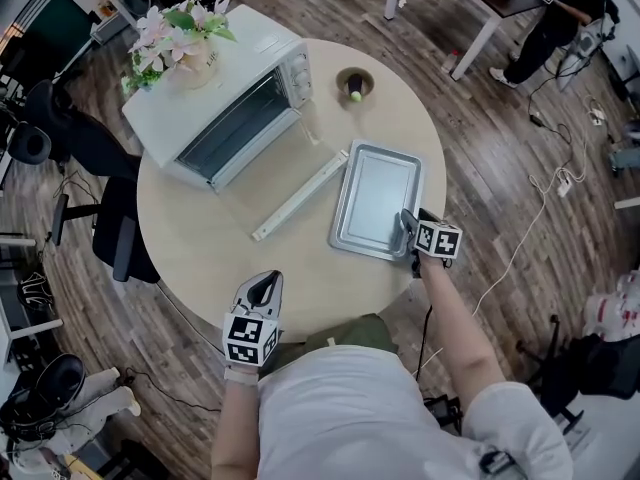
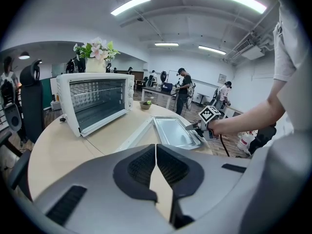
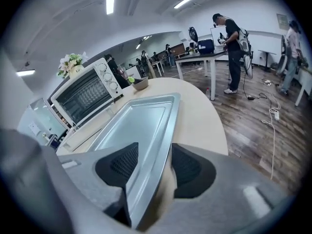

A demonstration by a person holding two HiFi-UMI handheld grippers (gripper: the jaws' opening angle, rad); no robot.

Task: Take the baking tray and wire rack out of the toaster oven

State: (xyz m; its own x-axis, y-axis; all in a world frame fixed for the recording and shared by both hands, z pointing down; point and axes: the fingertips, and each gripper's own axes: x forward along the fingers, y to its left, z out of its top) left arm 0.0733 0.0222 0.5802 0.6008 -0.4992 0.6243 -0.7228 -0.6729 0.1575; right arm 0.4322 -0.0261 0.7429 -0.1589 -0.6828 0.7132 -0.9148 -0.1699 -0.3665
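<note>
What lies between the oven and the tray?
The open oven door, its white handle nearest the tray; the head view shows it.

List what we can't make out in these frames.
Wire rack: toaster oven cavity is dark in head view, tiny in both gripper views; rack unconfirmed.
Green item in the bowl: too small in every view.
Baking tray near end: behind the right gripper in right gripper view.
Oven dials: markings too small, all views.
</note>
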